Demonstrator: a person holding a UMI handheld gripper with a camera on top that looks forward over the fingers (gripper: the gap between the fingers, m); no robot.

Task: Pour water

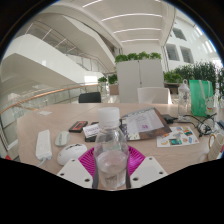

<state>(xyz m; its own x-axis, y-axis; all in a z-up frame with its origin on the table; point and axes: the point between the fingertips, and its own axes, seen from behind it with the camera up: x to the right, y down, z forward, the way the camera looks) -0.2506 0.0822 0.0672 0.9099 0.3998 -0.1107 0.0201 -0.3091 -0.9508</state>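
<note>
A clear plastic water bottle (110,150) with a white cap stands upright between my fingers, held off the table. My gripper (111,167) is shut on it, with the pink pads (88,160) pressed against its sides. The bottle's lower part is hidden below the fingers. Beyond it lies the light wooden table (55,120). I cannot pick out a cup or glass for certain.
On the table lie a white remote-like device (43,144), a white mouse-like object (72,152), papers and a booklet (143,122), and a white box (93,130). A green bag (201,97) stands at the right. Chairs (153,95) and planters (137,70) line the far side.
</note>
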